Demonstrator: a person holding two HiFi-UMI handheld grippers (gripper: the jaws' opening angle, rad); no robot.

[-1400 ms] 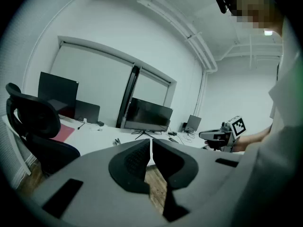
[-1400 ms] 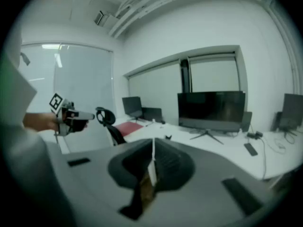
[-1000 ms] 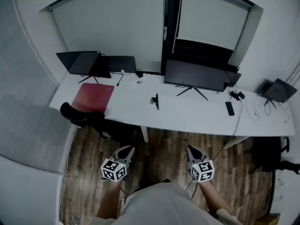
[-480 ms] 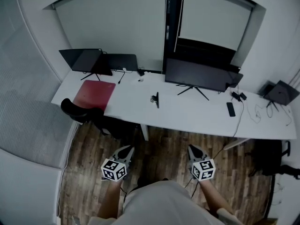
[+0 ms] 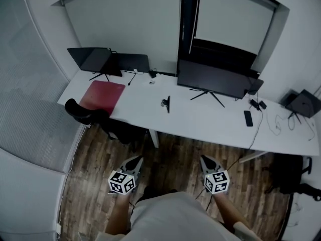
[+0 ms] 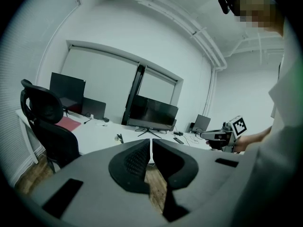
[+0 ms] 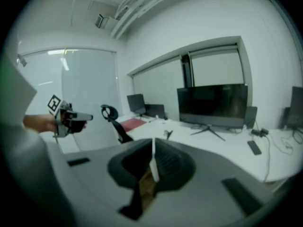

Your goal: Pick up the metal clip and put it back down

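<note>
In the head view the metal clip (image 5: 166, 105) lies on the white bench (image 5: 210, 122), well apart from the left gripper (image 5: 136, 159) and right gripper (image 5: 204, 160), whose cubes carry black-and-white square markers above the wooden floor (image 5: 170, 157). In the left gripper view the fingers (image 6: 135, 162) are clenched together, empty, with the clip far ahead on the bench. In the right gripper view the fingers (image 7: 168, 164) are likewise pressed together on nothing.

White desk (image 5: 200, 123) noted ahead of left gripper (image 5: 134, 161) and right gripper (image 5: 206, 161) | red mat (image 5: 103, 95) laid ahead-left | metal clip (image 5: 166, 104) ahead, between them | monitor (image 5: 215, 79) stood beyond clip | phone (image 5: 248, 118) ahead-right
</note>
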